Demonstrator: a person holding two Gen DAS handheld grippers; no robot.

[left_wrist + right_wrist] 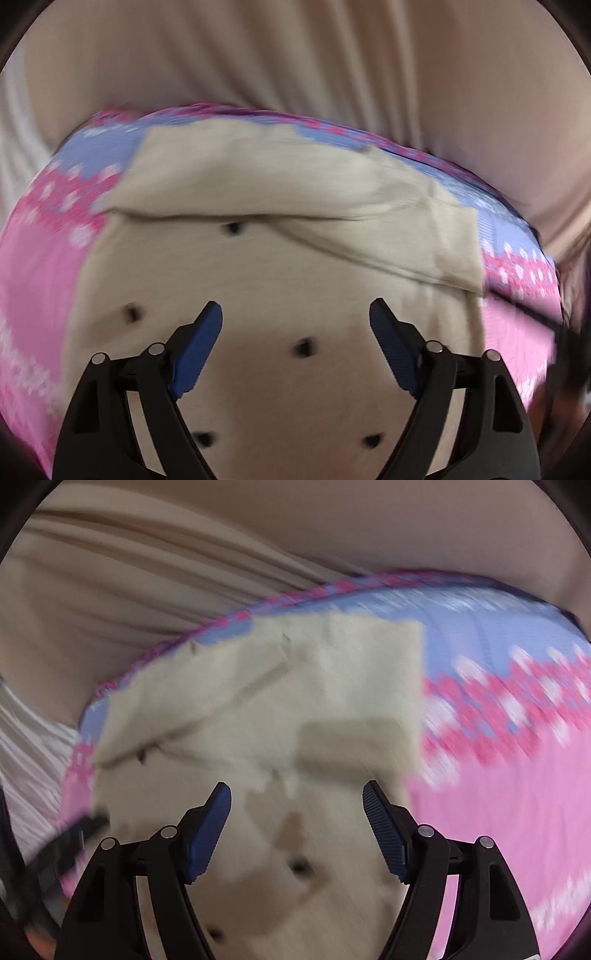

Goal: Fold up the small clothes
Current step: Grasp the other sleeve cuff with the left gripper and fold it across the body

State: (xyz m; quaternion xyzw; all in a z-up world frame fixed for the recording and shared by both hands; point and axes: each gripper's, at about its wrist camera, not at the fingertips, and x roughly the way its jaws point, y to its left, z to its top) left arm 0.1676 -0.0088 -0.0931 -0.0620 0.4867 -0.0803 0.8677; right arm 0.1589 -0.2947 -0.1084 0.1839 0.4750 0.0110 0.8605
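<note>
A small beige garment with dark dots (258,266) lies on a pink and lilac patterned cloth (40,273). Its far part is folded over toward me, with a fold edge across the middle. My left gripper (295,317) is open and empty just above the garment's near part. In the right wrist view the same garment (280,686) lies folded with a flap on the left. My right gripper (297,797) is open and empty above its near part. Both views are motion-blurred.
The patterned cloth (517,775) covers the surface and ends at a far edge. Beige curtains or drapes (295,51) hang behind it, also in the right wrist view (110,572). A dark object (62,845) sits at the left edge.
</note>
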